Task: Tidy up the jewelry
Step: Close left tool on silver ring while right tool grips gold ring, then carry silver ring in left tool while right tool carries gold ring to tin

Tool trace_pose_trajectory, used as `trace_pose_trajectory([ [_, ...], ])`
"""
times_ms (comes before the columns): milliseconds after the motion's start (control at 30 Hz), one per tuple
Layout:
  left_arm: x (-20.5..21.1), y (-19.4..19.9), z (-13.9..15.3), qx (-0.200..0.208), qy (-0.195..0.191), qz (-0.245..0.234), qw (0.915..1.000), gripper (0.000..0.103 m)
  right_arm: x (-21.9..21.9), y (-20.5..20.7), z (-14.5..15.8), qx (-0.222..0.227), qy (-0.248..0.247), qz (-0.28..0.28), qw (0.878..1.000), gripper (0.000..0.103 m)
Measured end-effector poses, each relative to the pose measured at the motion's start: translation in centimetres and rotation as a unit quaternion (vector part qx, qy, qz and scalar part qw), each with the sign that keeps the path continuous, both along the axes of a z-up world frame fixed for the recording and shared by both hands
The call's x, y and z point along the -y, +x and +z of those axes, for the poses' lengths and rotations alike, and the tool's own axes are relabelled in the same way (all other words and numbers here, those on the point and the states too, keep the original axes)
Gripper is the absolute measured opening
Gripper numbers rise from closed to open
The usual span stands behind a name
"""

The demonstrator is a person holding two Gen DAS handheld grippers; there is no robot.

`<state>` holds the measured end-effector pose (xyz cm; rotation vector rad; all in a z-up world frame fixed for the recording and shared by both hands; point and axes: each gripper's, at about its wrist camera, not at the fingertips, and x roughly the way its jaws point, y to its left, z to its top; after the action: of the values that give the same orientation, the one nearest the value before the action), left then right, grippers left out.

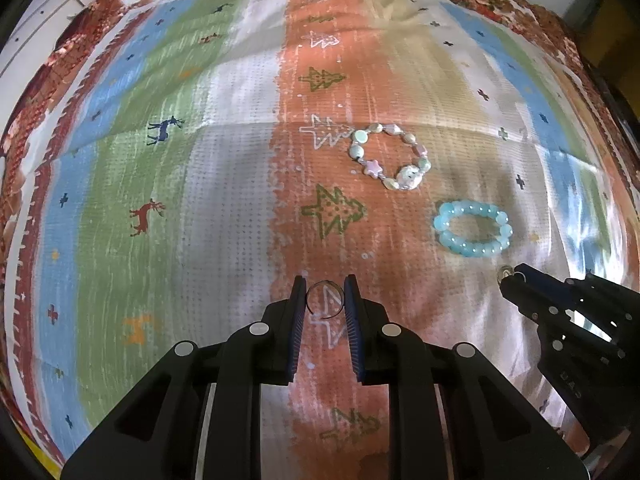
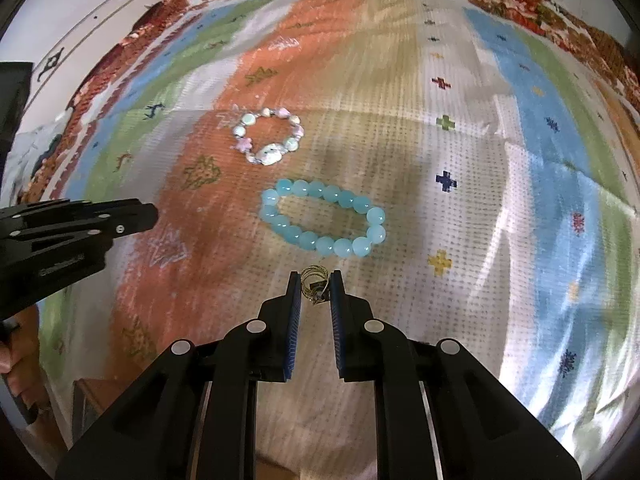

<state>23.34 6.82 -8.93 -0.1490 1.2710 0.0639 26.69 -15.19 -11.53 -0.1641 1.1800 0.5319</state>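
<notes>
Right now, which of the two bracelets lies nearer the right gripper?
The aqua round-bead bracelet, just beyond the right gripper. The pale bracelet with pink stars lies farther off.

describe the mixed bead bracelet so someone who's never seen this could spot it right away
On the striped cloth, find the broad orange stripe. The mixed bead bracelet lies there, farther from both grippers than the blue bracelet. Unlike that ring of matching round blue beads, it mixes pale pearly beads, pink stars and one big white charm.
</notes>
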Motion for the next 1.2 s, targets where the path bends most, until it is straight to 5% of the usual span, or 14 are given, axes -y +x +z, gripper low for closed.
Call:
trace_pose_trajectory([
  [1200,3.0,-7.4,5.9,0.103,-0.016,-0.018,0.9944,0.019,3.3,-6.6,6.0,0.088,0.030,-0.008,0.996,0.015],
])
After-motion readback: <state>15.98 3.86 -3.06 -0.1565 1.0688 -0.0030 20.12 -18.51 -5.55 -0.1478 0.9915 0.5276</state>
